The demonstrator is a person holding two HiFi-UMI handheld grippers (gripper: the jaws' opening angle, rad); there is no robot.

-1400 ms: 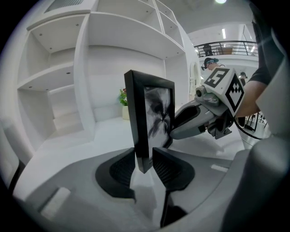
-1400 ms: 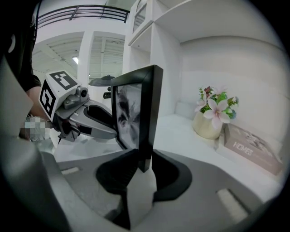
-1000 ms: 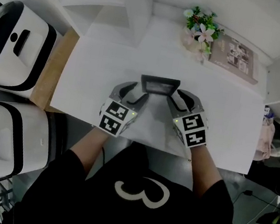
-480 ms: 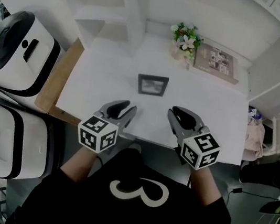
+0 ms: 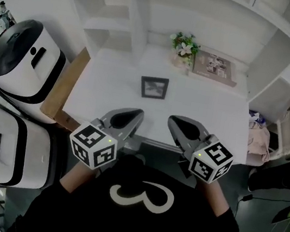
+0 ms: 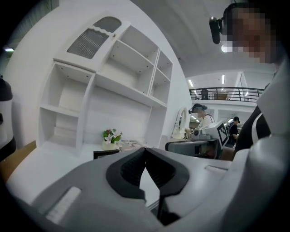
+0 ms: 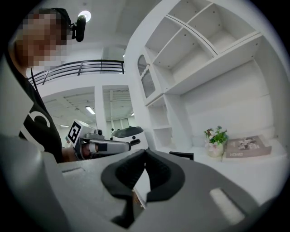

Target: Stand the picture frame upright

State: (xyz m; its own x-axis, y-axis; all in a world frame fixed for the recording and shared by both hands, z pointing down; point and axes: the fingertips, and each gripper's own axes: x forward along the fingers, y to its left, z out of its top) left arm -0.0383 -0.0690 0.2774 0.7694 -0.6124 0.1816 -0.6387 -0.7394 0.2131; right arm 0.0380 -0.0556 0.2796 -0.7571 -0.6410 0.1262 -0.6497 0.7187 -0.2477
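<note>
Between the black pads [image 6: 130,170] of the left gripper [image 6: 145,150]: nothing held; the jaws have just closed and their tips meet, with only a sliver of pale surface showing through the lower gap. Right gripper [image 7: 145,152]: likewise just closed, pads [image 7: 124,174] tip to tip, empty. Both grippers sit side by side over the near edge of the white table [image 5: 104,81], noses towards the shelves, each with its marker cube at the rear (left cube [image 5: 93,145], right cube [image 5: 211,161]). Picture frame [image 5: 154,87]: dark-rimmed, on the table's middle, ahead of and between the two grippers, well apart from both, its pictured face turned towards the person. In both gripper views only its upper part shows as a dark band, the rest hidden behind the gripper bodies, so whether it stands fully upright or leans back cannot be told. Flower pot [image 5: 183,46]: at the table's far edge, beyond the frame. Flat book [image 5: 214,67]: just beside the pot, to its right. White shelf unit [image 5: 124,10]: behind the table. Two white-and-black machines [image 5: 19,58]: left of the table, past a wooden board [image 5: 64,91]. Black shirt [image 5: 136,216]: the person's, at the bottom of the head view.
</note>
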